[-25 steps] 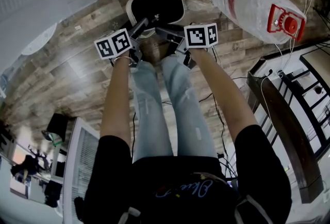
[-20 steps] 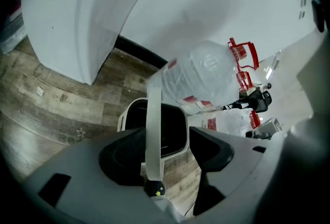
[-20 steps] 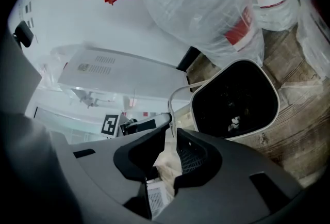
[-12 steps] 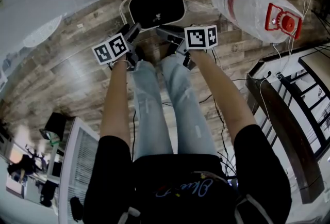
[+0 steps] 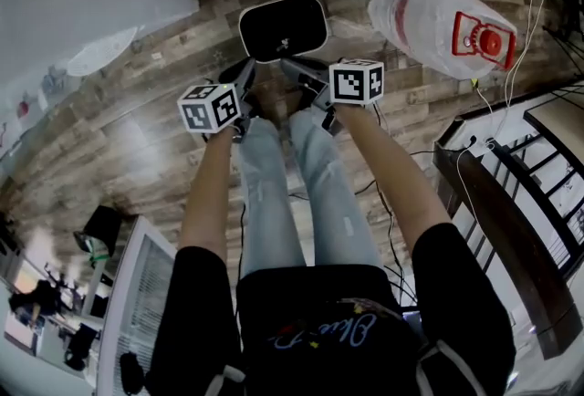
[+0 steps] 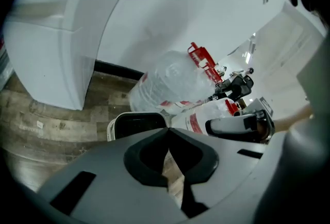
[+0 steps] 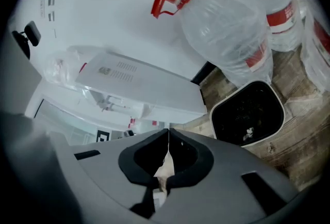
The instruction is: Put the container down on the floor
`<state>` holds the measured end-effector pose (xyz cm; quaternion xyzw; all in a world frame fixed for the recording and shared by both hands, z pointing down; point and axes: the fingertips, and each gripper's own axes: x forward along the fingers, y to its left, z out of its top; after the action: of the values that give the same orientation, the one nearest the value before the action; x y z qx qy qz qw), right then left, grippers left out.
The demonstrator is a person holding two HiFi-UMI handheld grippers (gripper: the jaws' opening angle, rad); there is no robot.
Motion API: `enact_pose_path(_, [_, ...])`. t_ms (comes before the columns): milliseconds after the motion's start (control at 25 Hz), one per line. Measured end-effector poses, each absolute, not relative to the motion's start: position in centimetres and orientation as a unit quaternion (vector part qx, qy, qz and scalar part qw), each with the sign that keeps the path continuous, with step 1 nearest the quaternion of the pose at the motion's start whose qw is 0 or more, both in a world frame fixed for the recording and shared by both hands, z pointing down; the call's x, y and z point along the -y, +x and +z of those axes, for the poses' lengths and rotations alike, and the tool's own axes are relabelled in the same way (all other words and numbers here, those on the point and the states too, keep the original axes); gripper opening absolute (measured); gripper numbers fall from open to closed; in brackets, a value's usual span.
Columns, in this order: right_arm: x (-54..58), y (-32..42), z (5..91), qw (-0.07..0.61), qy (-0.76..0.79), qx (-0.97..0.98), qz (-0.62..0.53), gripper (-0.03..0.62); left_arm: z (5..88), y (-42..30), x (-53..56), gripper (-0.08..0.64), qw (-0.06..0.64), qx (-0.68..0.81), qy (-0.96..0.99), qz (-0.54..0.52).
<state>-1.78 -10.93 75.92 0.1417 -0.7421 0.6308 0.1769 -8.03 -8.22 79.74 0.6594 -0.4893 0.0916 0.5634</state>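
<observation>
My left gripper (image 6: 168,130) is clenched tight, jaws pressed together with nothing between them. My right gripper (image 7: 168,131) is closing, its jaw tips all but meeting and nothing caught in the gap. Neither gripper touches the container (image 5: 283,27); both hang just short of its near edge, the left toward its left corner and the right toward its right corner. The container is a white, rounded-rectangle tub with a dark inside, standing upright on the wooden plank floor (image 5: 137,111). A small pale scrap (image 7: 249,131) lies inside the container. Beyond the container, on its far side and to its right, lie several large clear water jugs (image 5: 438,25) with red labels and red caps. On the container's near side are the legs (image 5: 274,193) of the person carrying the grippers, in light jeans.
</observation>
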Motion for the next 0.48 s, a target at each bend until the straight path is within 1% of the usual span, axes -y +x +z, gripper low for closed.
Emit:
enact_pose_path(240, [11.6,-1.2,71.6,0.156,0.153,0.761,0.611,0.0,73.8,-7.7,8.7,0.003,0.531,0.479,0.696,0.061])
enact_pose_path(480, [12.7,-0.3,67.0,0.151,0.184,0.794,0.56,-0.002,67.8,-7.7,8.8,0.003,0.477,0.476,0.736,0.068])
